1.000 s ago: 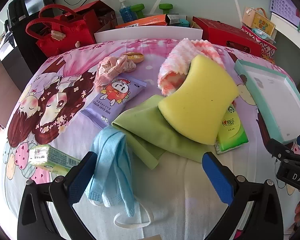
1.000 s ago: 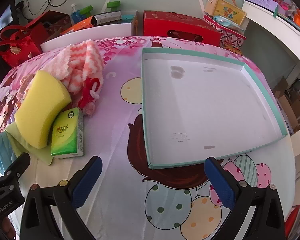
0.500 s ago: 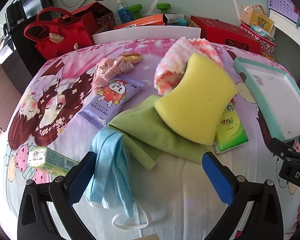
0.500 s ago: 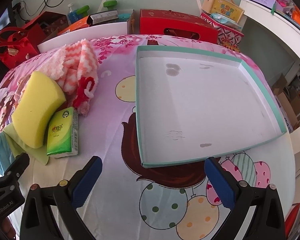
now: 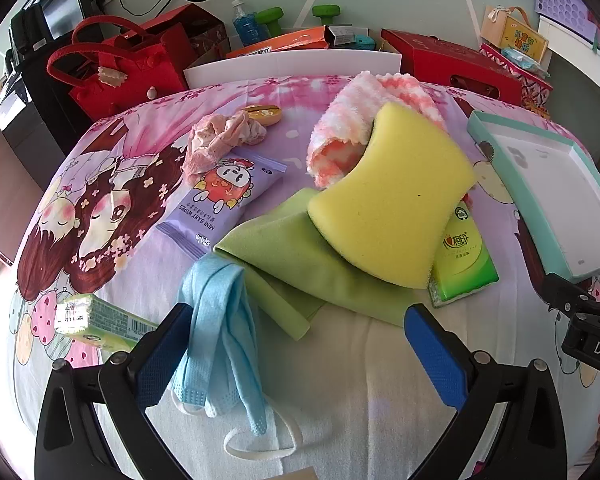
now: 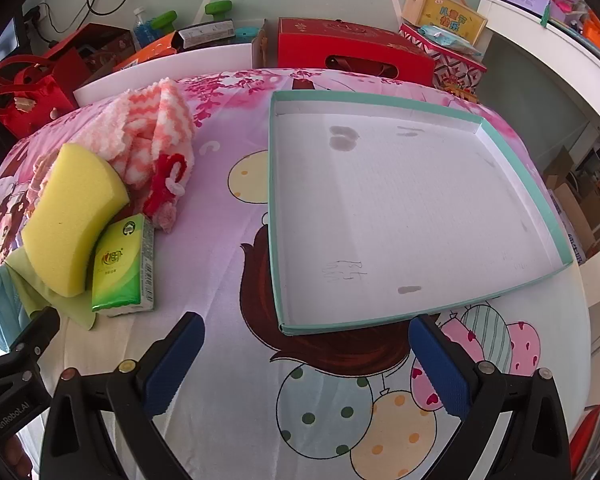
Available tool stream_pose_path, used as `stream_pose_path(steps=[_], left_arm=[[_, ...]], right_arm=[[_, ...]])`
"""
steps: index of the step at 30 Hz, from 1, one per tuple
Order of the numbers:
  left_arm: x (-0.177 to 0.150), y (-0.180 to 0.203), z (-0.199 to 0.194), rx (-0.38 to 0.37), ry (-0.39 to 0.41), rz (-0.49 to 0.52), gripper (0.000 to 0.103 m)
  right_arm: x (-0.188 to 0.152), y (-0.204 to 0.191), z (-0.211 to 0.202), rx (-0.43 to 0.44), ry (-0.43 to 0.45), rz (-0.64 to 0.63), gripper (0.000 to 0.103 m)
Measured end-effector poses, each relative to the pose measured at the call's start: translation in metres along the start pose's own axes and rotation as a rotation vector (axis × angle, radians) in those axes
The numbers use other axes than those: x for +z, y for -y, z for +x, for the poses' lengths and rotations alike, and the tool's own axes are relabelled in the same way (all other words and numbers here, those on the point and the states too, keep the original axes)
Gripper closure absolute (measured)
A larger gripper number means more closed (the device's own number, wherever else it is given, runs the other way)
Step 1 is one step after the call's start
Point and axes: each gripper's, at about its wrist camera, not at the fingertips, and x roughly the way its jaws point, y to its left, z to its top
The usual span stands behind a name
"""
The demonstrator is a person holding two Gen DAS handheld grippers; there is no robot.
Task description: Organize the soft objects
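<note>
Yellow sponge (image 5: 392, 196), lime-green cloth (image 5: 300, 256), pale-blue mask (image 5: 220, 320), pink-and-white zigzag towel (image 6: 148, 128), teal-rimmed white tray (image 6: 516, 176).

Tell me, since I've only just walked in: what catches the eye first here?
The big yellow sponge, propped on a green cloth and a pink-and-white fluffy towel mid-table. To its right lies a wide, empty teal-rimmed tray. Nearest the open left gripper sprawls a blue face mask.
</note>
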Motion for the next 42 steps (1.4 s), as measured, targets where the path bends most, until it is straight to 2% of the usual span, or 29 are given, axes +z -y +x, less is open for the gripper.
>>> stream_pose_path(steps=[38, 40, 42], left_arm=[[0.001, -0.001, 0.000, 0.000, 0.001, -0.001, 0.000], [0.002, -0.002, -0.003, 0.000, 0.006, -0.004, 0.000], [0.006, -0.009, -0.015, -0.008, 0.043, -0.032, 0.000]], right_arm=[[0.001, 0.000, 0.000, -0.001, -0.002, 0.000, 0.000], [0.001, -0.001, 0.000, -0.001, 0.000, 0.000, 0.000], [0.001, -0.001, 0.000, -0.001, 0.004, 0.001, 0.000]])
